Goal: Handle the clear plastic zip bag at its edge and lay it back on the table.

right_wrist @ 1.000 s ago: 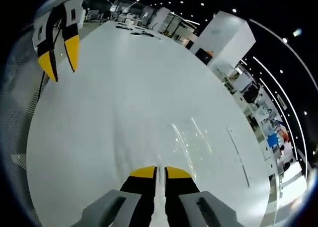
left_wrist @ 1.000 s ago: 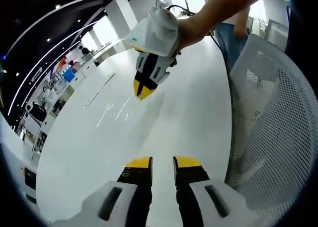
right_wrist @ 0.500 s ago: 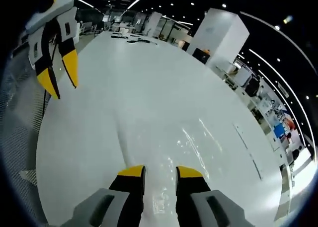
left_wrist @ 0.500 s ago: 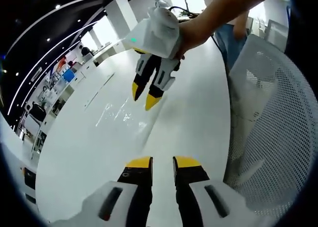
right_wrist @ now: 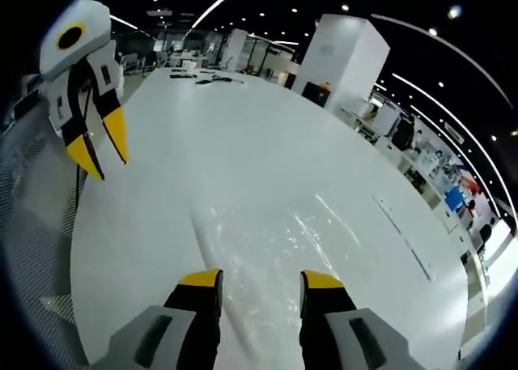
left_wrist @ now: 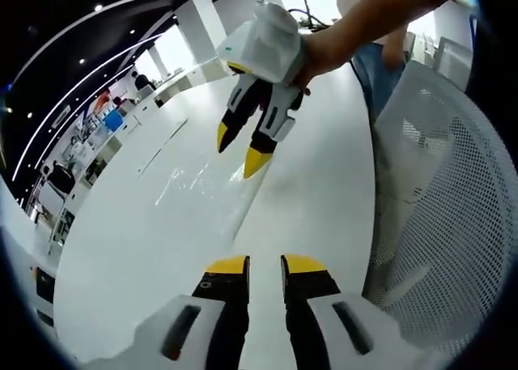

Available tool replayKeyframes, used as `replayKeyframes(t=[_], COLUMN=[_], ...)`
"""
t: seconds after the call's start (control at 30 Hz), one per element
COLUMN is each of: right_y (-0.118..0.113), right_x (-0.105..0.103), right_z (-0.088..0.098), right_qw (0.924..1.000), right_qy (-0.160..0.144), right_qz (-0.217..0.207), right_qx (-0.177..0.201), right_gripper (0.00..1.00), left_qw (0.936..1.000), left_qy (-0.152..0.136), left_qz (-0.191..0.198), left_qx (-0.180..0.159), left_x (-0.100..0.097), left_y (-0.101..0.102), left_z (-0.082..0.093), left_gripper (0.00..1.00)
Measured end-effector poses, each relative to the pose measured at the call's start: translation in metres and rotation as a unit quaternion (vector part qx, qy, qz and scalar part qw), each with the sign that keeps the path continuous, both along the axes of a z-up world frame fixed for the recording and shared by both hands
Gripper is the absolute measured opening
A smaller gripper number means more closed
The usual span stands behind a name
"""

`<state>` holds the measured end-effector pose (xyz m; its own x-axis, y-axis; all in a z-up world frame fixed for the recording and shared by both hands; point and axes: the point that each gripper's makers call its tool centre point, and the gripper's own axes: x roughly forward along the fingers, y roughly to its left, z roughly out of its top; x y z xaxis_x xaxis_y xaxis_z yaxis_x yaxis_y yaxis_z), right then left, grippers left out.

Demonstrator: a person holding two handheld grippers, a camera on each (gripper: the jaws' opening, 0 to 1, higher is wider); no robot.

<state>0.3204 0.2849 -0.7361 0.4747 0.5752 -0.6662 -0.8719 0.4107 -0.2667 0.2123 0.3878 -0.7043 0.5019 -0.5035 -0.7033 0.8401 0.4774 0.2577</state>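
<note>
1. In the right gripper view, the right gripper (right_wrist: 261, 279) is rising from the bottom with its yellow-tipped fingers (right_wrist: 200, 279) spread wide and pinching nothing.
2. The clear plastic zip bag (right_wrist: 271, 244) is lying flat on the white desk (right_wrist: 243, 143), directly ahead of and partly between those spread fingers. Only glare lines and a faint edge give it away, so its exact outline is hard to trace.
3. The bag's long axis seems to be running away from the right fingers and slightly to their right side; I cannot tell where the zip edge is.
4. In the left gripper view, the left gripper (left_wrist: 264, 264) is showing its fingers (left_wrist: 226, 265) a narrow gap apart, gripping nothing.
5. From the left fingers the bag (left_wrist: 212, 190) is lying well ahead and to their left, beneath the right gripper (left_wrist: 242, 150), whose tips are hovering just above the bag's near edge.
6. The right hand looks clearly nearer the bag than the left, so any further contact would fall to it. Since the bag is already resting flat and free of both pairs of fingers, the laying-down appears done.
7. Farther off, a white mesh chair (left_wrist: 441, 200) is standing to the right of the left fingers, and a person's forearm (left_wrist: 364, 18) is holding the right gripper.
8. Beyond the desk, an office hall with white pillars (right_wrist: 344, 50) is stretching away.
</note>
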Motion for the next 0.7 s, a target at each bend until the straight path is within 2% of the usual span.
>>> replayKeyframes(t=[0.37,0.5,0.7], right_y=[-0.015,-0.02,-0.027], right_x=[0.002,0.0,-0.002], right_z=[0.0,0.003,0.005], right_qw=[0.9992,0.9978,0.9969], right_qy=[0.014,0.021,0.023], right_qz=[-0.033,-0.051,-0.058], right_qx=[0.019,0.038,0.048], right_gripper=[0.5,0.52,0.57], left_qw=[0.9997,0.9986,0.9978], left_qy=[0.001,0.002,-0.004], left_qz=[0.02,0.036,0.053], left_qx=[-0.015,-0.037,-0.04], left_x=[0.006,0.008,0.011], left_y=[0.002,0.001,0.006], left_z=[0.0,0.006,0.006], left_gripper=[0.15,0.14,0.23])
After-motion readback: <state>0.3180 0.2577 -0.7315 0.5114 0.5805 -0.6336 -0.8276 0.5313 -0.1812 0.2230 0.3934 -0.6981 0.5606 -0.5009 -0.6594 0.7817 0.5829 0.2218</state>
